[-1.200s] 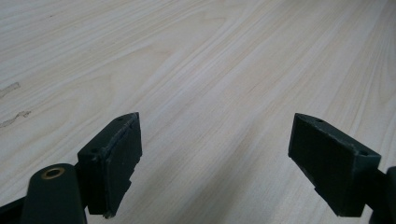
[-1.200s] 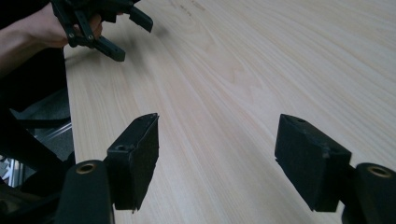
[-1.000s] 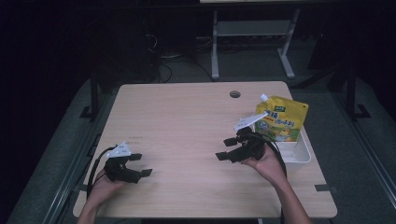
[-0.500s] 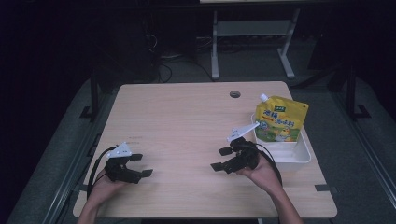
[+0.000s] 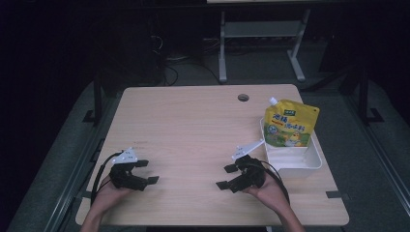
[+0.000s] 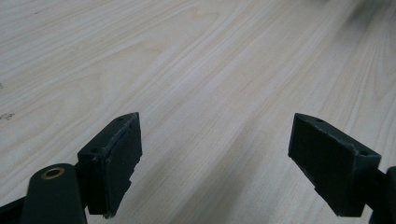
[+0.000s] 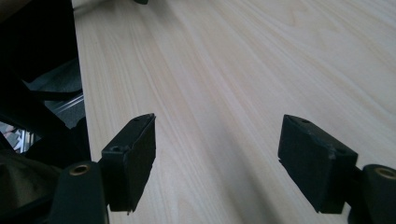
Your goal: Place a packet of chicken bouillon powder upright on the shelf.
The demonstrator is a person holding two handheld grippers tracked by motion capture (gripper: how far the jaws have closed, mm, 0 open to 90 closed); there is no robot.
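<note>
Two grippers, left gripper (image 5: 147, 172) and right gripper (image 5: 229, 177), are held low over the near worktop (image 5: 193, 121), jaws apart and empty. A yellow pouch (image 5: 289, 123) is propped in the white tray (image 5: 300, 166) at far right; it could be toppled by a careless reach. Its print is not legible.

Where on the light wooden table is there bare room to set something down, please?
The widest bare stretch of the light wooden table runs from its left edge to the white rectangular tray, beyond both grippers. The gap between left gripper and right gripper is also bare. The right side is crowded: the yellow spouted pouch stands in the tray.
</note>
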